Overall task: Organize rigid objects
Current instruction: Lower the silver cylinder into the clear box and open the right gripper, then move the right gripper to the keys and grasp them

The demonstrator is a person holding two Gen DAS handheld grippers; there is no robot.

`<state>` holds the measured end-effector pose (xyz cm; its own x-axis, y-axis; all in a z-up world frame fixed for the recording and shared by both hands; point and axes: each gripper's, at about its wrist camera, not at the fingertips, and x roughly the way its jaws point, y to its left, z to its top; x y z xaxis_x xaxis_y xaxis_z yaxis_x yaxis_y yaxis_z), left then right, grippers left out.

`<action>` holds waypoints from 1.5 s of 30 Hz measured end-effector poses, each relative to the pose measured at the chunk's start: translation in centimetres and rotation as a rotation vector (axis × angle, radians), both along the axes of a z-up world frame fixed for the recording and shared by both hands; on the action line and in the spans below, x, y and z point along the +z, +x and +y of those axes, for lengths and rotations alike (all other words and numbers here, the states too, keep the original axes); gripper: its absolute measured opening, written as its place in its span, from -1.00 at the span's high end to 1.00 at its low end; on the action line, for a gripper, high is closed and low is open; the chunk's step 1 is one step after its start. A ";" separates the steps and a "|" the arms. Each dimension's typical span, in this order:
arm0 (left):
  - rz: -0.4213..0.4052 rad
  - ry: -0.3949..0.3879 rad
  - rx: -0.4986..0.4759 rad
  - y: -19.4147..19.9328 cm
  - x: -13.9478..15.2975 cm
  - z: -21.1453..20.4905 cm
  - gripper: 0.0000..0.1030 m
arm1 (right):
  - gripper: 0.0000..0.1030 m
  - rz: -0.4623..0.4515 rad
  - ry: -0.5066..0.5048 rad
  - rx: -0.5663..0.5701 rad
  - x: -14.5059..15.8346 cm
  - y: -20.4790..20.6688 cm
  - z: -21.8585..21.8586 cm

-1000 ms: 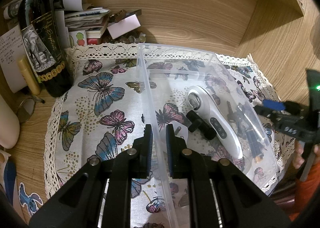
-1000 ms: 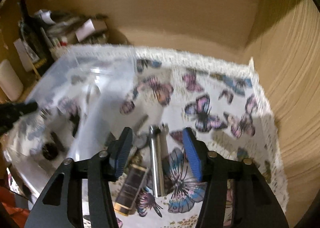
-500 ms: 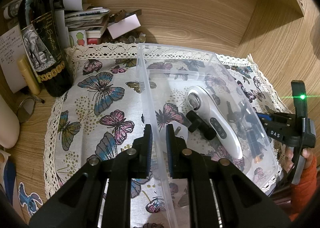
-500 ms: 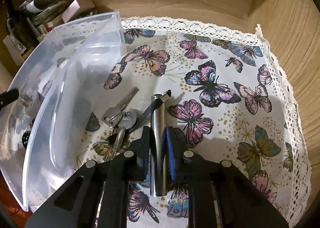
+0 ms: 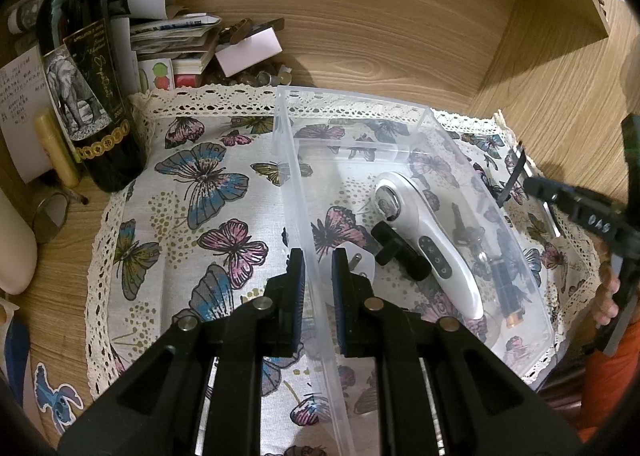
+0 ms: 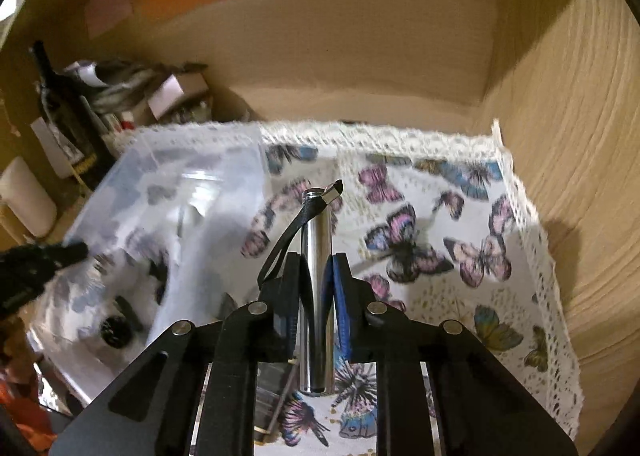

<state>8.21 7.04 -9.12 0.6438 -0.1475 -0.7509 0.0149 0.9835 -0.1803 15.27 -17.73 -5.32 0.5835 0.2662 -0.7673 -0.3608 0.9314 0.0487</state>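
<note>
A clear plastic bin (image 5: 404, 117) stands on a butterfly-print cloth (image 5: 192, 191). Inside lie a white handheld device (image 5: 436, 252), a black knobbed part (image 5: 396, 252) and a dark battery-like piece (image 5: 506, 292). My left gripper (image 5: 318, 288) is shut on the bin's left wall. My right gripper (image 6: 316, 288) is shut on a shiny metal cylinder (image 6: 318, 256) with a black wrist strap (image 6: 286, 240), held above the cloth just right of the bin (image 6: 176, 191). The right gripper also shows at the right edge of the left wrist view (image 5: 532, 185).
A dark wine bottle (image 5: 86, 67) and a pile of papers and small boxes (image 5: 180, 43) stand at the back left. Wooden walls (image 5: 540, 67) close the back and right. A flat dark object (image 6: 272, 400) lies on the cloth under the right gripper.
My right gripper shut on the metal cylinder and lifted it off the cloth, tilting upward; the keys have dropped out of its view. The left gripper stayed on the bin wall.
</note>
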 end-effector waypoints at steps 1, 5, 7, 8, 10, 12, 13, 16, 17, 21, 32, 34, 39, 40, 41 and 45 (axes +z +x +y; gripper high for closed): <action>0.000 -0.001 -0.001 0.0 0.0 0.0 0.77 | 0.72 -0.010 0.004 0.008 0.4 -0.1 0.2; -0.001 -0.004 -0.002 0.0 0.0 0.0 0.77 | 0.72 -0.046 0.018 0.047 1.7 -0.4 1.6; -0.002 -0.009 -0.003 0.0 0.0 0.0 0.77 | 0.72 -0.060 0.024 0.072 2.3 -0.6 2.5; -0.002 -0.011 -0.003 0.0 0.0 0.0 0.77 | 0.72 -0.064 0.027 0.082 2.5 -0.7 2.9; -0.003 -0.015 -0.004 0.0 -0.1 0.3 0.77 | 0.72 -0.073 0.031 0.108 2.8 -0.9 3.7; -0.003 -0.015 -0.005 0.0 -0.1 0.3 0.77 | 0.72 -0.074 0.038 0.137 2.9 -1.1 4.5; -0.003 -0.015 -0.006 0.0 -0.1 0.2 0.77 | 0.72 -0.073 0.040 0.151 2.8 -1.2 4.9; -0.003 -0.019 -0.008 0.0 -0.1 0.4 0.77 | 0.72 -0.059 0.035 0.198 2.4 -1.4 6.4; -0.002 -0.020 -0.009 0.0 -0.1 0.3 0.77 | 0.72 -0.047 0.029 0.217 2.1 -1.5 7.1; -0.002 -0.024 -0.013 0.0 -0.2 0.6 0.77 | 0.72 -0.010 0.003 0.274 0.6 -1.9 9.0; -0.005 -0.038 -0.020 0.0 -0.3 1.0 0.77 | 0.72 0.102 -0.063 0.371 -2.9 -2.3 12.2; -0.005 -0.040 -0.021 0.0 -0.3 1.1 0.77 | 0.72 0.121 -0.072 0.382 -3.3 -2.3 12.5; -0.005 -0.041 -0.021 0.0 -0.3 1.1 0.77 | 0.72 0.126 -0.081 0.401 -3.5 -2.6 12.8; -0.005 -0.041 -0.022 0.0 -0.2 1.1 0.77 | 0.71 0.123 -0.080 0.400 -3.3 -2.7 12.8; -0.005 -0.040 -0.021 0.0 -0.3 1.1 0.77 | 0.71 0.120 -0.078 0.399 -3.2 -2.7 12.8; -0.005 -0.041 -0.022 0.0 -0.3 1.1 0.77 | 0.71 0.093 -0.075 0.380 -2.4 -2.7 12.4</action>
<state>8.19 8.13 -9.38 0.6437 -0.1919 -0.7408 0.0373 0.9748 -0.2201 12.54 -5.31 -7.73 0.3813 0.3911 -0.8377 -0.6774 0.7348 0.0347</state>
